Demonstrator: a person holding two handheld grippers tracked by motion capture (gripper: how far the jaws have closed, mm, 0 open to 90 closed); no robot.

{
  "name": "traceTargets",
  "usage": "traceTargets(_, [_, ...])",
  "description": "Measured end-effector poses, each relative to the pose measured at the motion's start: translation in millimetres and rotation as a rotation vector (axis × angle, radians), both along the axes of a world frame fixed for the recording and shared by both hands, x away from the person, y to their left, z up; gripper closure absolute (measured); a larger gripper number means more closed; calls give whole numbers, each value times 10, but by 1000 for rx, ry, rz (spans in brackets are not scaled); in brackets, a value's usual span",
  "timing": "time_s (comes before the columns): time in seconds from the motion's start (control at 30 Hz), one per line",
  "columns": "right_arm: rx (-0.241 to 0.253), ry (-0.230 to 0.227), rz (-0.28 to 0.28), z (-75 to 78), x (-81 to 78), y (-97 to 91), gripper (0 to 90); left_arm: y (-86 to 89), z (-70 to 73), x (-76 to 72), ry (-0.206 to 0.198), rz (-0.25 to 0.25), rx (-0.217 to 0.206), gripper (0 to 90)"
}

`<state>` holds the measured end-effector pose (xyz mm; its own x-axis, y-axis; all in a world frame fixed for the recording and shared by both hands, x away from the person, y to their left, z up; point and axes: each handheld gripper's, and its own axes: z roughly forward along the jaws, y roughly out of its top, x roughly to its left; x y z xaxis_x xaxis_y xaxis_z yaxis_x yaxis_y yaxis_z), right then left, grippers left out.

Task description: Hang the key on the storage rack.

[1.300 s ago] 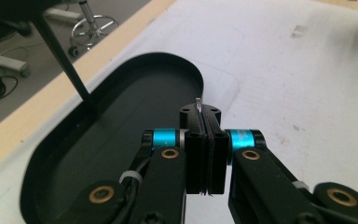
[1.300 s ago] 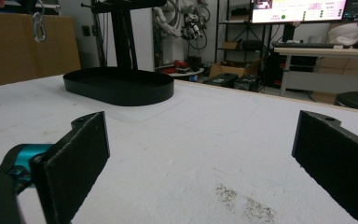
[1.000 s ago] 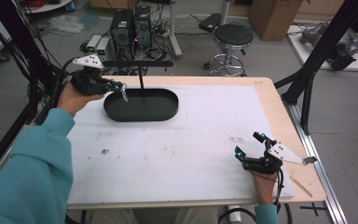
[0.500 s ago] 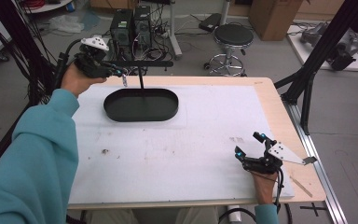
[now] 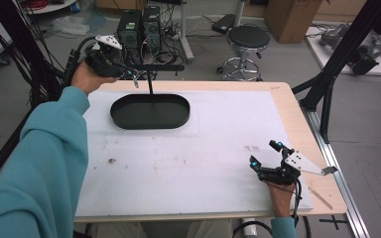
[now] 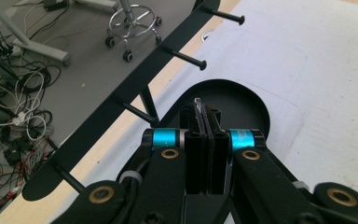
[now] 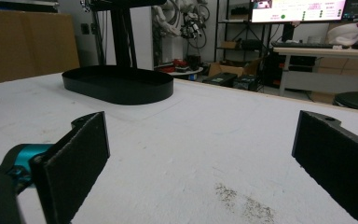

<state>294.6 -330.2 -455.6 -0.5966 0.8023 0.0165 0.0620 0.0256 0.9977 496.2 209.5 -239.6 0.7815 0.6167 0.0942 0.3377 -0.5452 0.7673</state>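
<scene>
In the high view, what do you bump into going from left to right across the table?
Left claw → black oval tray with its upright post → faint smudge on the white mat → right claw.

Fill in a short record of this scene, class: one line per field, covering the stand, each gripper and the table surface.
stand: black oval tray with an upright post carrying a horizontal bar of pegs, at the far left of the table
left gripper: raised beside the bar's left end, jaws shut on a thin, pale glinting sliver, too small to identify
right gripper: low at the near right of the table, jaws open, nothing between them
table surface: white sheet on a wooden top, a few dark specks
</scene>
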Motion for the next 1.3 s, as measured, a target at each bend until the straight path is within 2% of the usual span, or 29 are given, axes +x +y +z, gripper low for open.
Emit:
traceTargets(0.1, [2,4,-1,0,-3,0,33,-4,-28,35,7,2,14,885])
traceTargets(0.27, [3,5,-2,0,-3,0,33,-15,-95,105,22,19,6,885])
traceTargets(0.57, [5,7,0,0,0,-4,33,-4,-154,181,27,39,18,885])
traceTargets(1.3, [9,11,1,0,0,-5,33,4,-206,245,40,53,21,884])
